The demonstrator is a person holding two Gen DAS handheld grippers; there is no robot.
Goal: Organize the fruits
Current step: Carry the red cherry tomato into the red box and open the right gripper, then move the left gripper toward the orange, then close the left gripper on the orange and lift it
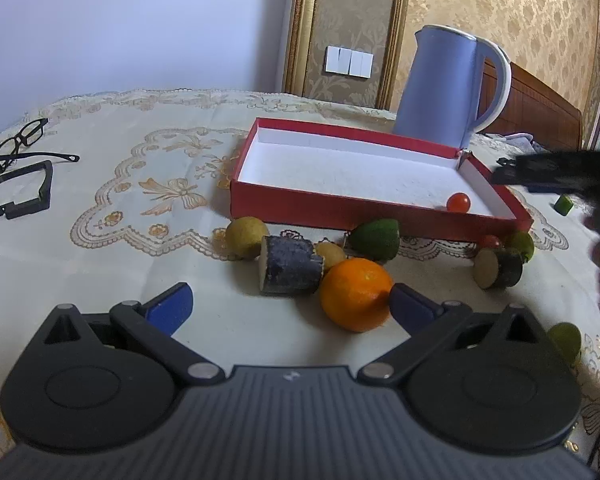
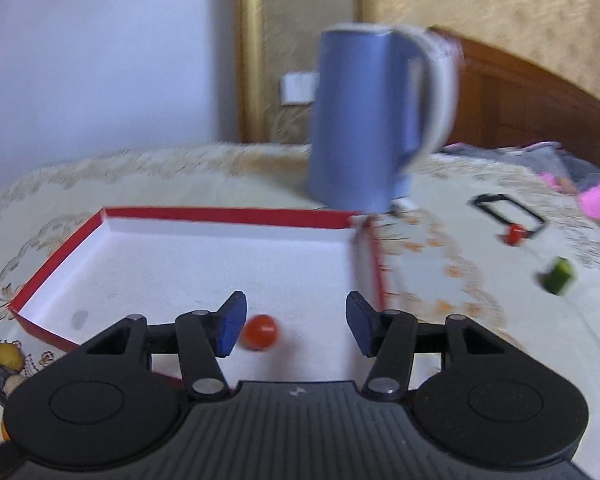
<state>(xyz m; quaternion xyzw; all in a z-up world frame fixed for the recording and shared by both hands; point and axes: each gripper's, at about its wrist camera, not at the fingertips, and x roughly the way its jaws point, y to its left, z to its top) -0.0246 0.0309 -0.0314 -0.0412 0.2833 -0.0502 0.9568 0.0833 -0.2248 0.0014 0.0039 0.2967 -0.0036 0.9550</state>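
Observation:
A red tray (image 1: 340,210) with a white floor lies mid-table, and one cherry tomato (image 1: 458,202) rests in its right corner. In front of it lie an orange (image 1: 356,300), a green fruit (image 1: 376,236), yellowish fruits (image 1: 246,236), two dark cut pieces (image 1: 290,266) and another cherry tomato (image 1: 491,242). My left gripper (image 1: 290,306) hovers open, its right finger beside the orange. My right gripper (image 2: 296,320) is open over the tray (image 2: 228,214). The cherry tomato (image 2: 261,332) lies loose on the floor near its left finger.
A blue kettle (image 1: 448,84) stands behind the tray. Glasses (image 1: 24,140) and a black frame (image 1: 18,192) lie far left. At the right are a second black frame (image 2: 508,212), a red tomato (image 2: 515,234) and a green piece (image 2: 560,276).

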